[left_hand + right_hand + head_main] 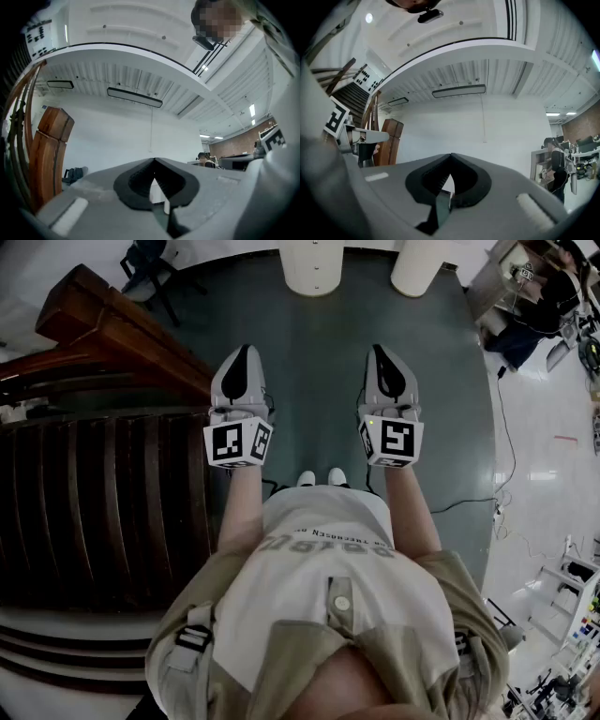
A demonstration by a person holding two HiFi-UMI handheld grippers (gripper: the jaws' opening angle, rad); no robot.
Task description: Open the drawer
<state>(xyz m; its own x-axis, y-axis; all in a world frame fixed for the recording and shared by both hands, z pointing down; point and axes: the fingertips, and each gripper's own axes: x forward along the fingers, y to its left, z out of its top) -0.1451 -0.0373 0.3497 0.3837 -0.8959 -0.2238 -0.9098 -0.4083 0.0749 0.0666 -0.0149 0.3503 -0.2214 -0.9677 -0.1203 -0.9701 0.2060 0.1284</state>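
Left gripper (246, 351) and right gripper (378, 350), jaws closed on nothing, hang right of the dark brown slatted wooden furniture (103, 493) (no drawer shows; expect stiff, heavy wood, pulled by its handle).

Grey moulded-plastic left claw (246, 351): black ribbed pads (138, 182), white cube with black square markers (237, 442) | grey moulded-plastic right claw (378, 349): same build | clothing: white printed T-shirt (328, 521), khaki strapped vest (441, 596), white shoes (321, 478)

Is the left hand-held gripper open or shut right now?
Shut. In the left gripper view, the left hand-held gripper has its jaw tips touching, and nothing is held between them.
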